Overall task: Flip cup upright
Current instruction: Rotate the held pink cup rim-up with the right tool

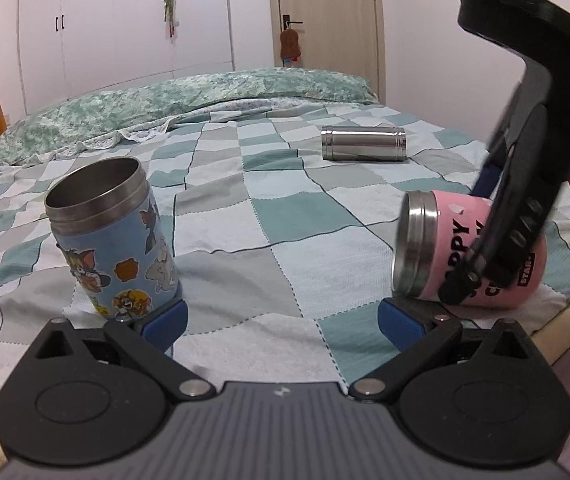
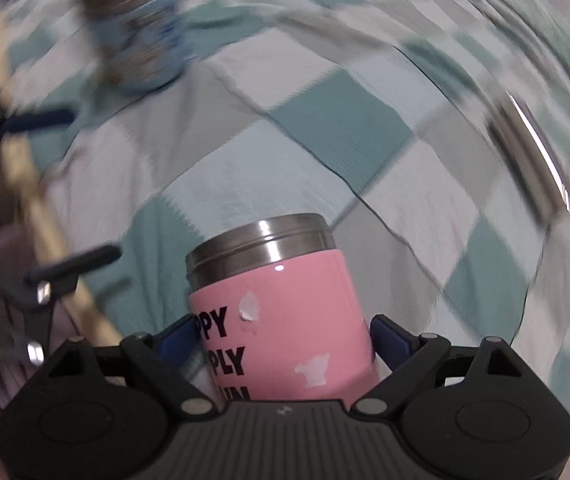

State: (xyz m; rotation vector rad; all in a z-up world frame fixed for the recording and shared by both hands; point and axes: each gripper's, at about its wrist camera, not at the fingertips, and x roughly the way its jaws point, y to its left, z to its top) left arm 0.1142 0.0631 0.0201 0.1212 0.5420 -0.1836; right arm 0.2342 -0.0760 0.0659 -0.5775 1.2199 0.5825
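A pink cup with black lettering and a steel rim (image 1: pixel 473 252) is tilted on its side at the bed's right edge, mouth pointing left. My right gripper (image 2: pixel 285 336) is shut on the pink cup (image 2: pixel 285 312), its blue fingers (image 2: pixel 389 336) on both sides of the body; it reaches down onto the cup in the left wrist view (image 1: pixel 497 248). My left gripper (image 1: pixel 281 324) is open and empty, low over the bed. Its left finger (image 1: pixel 165 320) sits just in front of an upright blue cartoon cup (image 1: pixel 113 240). The right wrist view is motion-blurred.
A plain steel cup (image 1: pixel 365 143) lies on its side farther back on the checked bedspread (image 1: pixel 285 208). A green patterned quilt (image 1: pixel 189 100) lies along the far side. The bed's right edge (image 1: pixel 565 308) is close to the pink cup. Wardrobe and door stand behind.
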